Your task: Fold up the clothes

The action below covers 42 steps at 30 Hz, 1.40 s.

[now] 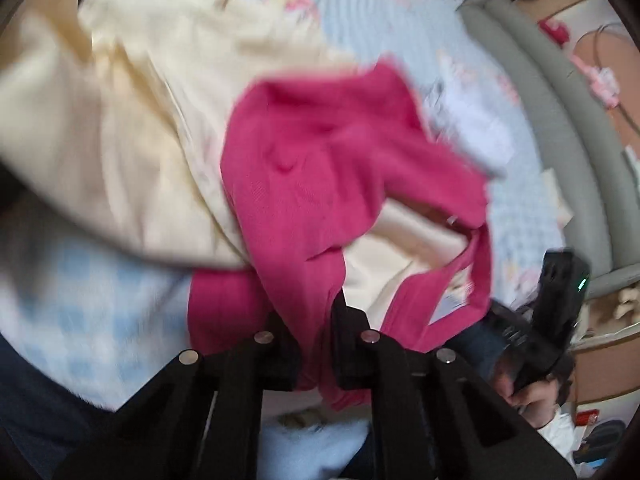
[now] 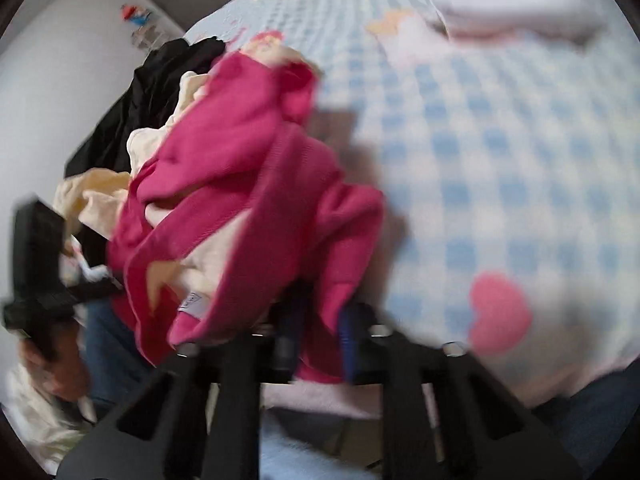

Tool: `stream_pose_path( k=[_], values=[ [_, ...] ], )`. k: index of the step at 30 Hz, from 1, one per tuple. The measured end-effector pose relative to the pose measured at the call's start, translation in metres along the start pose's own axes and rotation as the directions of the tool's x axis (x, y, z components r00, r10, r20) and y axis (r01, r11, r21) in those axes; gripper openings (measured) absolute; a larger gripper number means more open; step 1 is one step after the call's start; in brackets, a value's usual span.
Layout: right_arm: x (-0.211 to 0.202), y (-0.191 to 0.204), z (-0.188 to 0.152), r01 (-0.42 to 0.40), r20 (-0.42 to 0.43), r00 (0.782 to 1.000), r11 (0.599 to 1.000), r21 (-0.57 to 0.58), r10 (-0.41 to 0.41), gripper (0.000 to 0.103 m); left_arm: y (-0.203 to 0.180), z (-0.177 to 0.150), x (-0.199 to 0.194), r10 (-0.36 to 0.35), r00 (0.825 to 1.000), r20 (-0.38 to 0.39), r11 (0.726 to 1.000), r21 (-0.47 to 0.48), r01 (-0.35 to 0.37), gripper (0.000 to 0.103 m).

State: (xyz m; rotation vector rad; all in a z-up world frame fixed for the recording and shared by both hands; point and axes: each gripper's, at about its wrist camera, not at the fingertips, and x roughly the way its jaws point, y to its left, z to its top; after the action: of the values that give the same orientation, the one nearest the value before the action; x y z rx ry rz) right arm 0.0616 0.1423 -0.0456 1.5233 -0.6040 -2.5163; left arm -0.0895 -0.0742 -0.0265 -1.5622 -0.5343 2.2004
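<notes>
Gripping the crumpled magenta knit garment (image 1: 320, 168) with your left gripper (image 1: 316, 344) and right gripper (image 2: 316, 344), both clamped narrow on its edge, you hold it above the blue-checked bedsheet (image 2: 500, 160).

Soft, even daylight fills both views — bright, no glare. Everything is smeared by motion blur, the checked bedsheet (image 2: 500, 168) worst, and a faint shadow falls beside the pink garment (image 2: 256, 184). Edges bow and darken into a round black rim.
</notes>
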Motion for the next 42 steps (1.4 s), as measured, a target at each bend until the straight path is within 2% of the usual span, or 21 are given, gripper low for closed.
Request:
stream_pose_path(
  k=[2,5,9,11,13,14,15,20,21,22,23,24,26,28,29,30,32,36,40,41,42],
  values=[
    [-0.013,0.005,0.008,0.053,0.066,0.997,0.998,-0.034,-0.051,0.010,0.003,0.007,-0.018,-0.006,0.998,0.064,1.000,-0.007,0.007,0.011],
    [-0.034,-0.003,0.018,0.079,0.152,0.985,0.997,-0.013,-0.077,0.009,0.002,0.016,-0.035,-0.030,0.995,0.100,1.000,-0.004,0.030,0.010],
    [-0.055,0.008,0.036,0.105,0.243,0.966,0.993,-0.048,-0.090,0.009,-0.002,0.033,-0.057,-0.063,0.985,0.159,0.996,0.067,0.053,0.010],
    [-0.067,0.021,0.043,0.104,0.292,0.953,0.991,-0.081,-0.076,0.012,0.005,0.039,-0.058,-0.050,0.986,0.160,0.998,0.052,0.042,0.010],
    [-0.063,0.013,0.045,0.013,0.240,0.971,0.999,-0.037,-0.004,0.019,0.015,0.038,-0.041,-0.075,0.990,0.116,0.997,-0.004,0.076,0.011],
    [-0.054,0.005,0.043,-0.023,0.195,0.980,1.000,-0.012,0.025,0.036,0.022,0.034,-0.029,-0.088,0.993,0.080,0.995,-0.034,0.091,0.011],
    [-0.041,-0.001,0.039,-0.036,0.143,0.989,0.999,-0.006,0.036,0.047,0.027,0.033,-0.019,-0.094,0.994,0.047,0.994,-0.055,0.096,0.013],
    [0.019,-0.021,0.015,0.018,-0.036,0.999,1.000,-0.003,-0.018,0.055,0.038,0.017,0.017,-0.072,0.995,-0.063,0.992,-0.108,0.065,0.033],
    [0.021,-0.021,0.017,0.004,-0.037,0.999,1.000,-0.005,-0.004,0.059,0.037,0.015,0.024,-0.060,0.995,-0.081,0.993,-0.103,0.051,0.043],
    [0.024,-0.021,0.018,-0.011,-0.037,0.999,1.000,-0.008,0.010,0.065,0.033,0.011,0.034,-0.048,0.992,-0.115,0.996,-0.083,0.038,0.046],
    [0.027,-0.020,0.020,-0.023,-0.038,0.999,1.000,-0.011,0.023,0.077,0.030,0.007,0.041,-0.032,0.989,-0.145,0.998,-0.066,0.023,0.047],
    [0.027,-0.018,0.020,-0.013,-0.038,0.999,1.000,-0.027,0.012,0.079,0.026,0.003,0.045,-0.011,0.989,-0.151,0.999,-0.049,0.003,0.047],
    [0.028,-0.012,0.022,0.008,-0.039,0.999,0.998,-0.059,-0.010,0.078,0.022,-0.001,0.047,0.013,0.990,-0.141,0.999,-0.029,-0.017,0.046],
    [0.026,-0.015,0.019,0.022,-0.023,0.999,0.999,-0.047,-0.023,0.067,0.020,-0.002,0.044,-0.001,0.993,-0.121,0.999,-0.036,-0.004,0.028],
    [0.024,-0.019,0.016,0.025,-0.008,1.000,0.999,-0.022,-0.026,0.049,0.020,-0.001,0.041,-0.010,0.994,-0.110,0.999,-0.043,0.005,0.025],
    [0.021,-0.024,0.014,0.026,0.007,1.000,1.000,0.003,-0.026,0.041,0.020,0.001,0.038,-0.021,0.995,-0.095,0.999,-0.043,0.017,0.018],
    [0.011,-0.033,0.018,-0.032,0.040,0.999,0.999,0.041,0.031,0.016,0.009,0.008,0.028,-0.024,0.998,-0.058,1.000,0.003,0.024,0.014],
    [-0.018,-0.023,0.049,0.001,0.143,0.990,1.000,-0.026,0.003,0.012,-0.028,0.039,0.010,-0.019,1.000,0.017,0.993,0.120,0.017,0.012],
    [-0.048,-0.009,0.114,0.060,0.251,0.967,0.996,-0.073,-0.040,0.011,-0.084,0.128,-0.019,0.004,0.994,0.112,0.978,0.209,-0.027,0.011],
    [-0.065,-0.002,0.143,0.075,0.284,0.958,0.994,-0.083,-0.049,0.011,-0.104,0.149,-0.046,-0.029,0.985,0.172,0.973,0.233,-0.012,0.011],
    [-0.097,0.015,0.166,0.109,0.367,0.928,0.988,-0.112,-0.060,0.010,-0.125,0.167,-0.077,-0.075,0.967,0.243,0.965,0.261,0.010,0.011]
  ],
)
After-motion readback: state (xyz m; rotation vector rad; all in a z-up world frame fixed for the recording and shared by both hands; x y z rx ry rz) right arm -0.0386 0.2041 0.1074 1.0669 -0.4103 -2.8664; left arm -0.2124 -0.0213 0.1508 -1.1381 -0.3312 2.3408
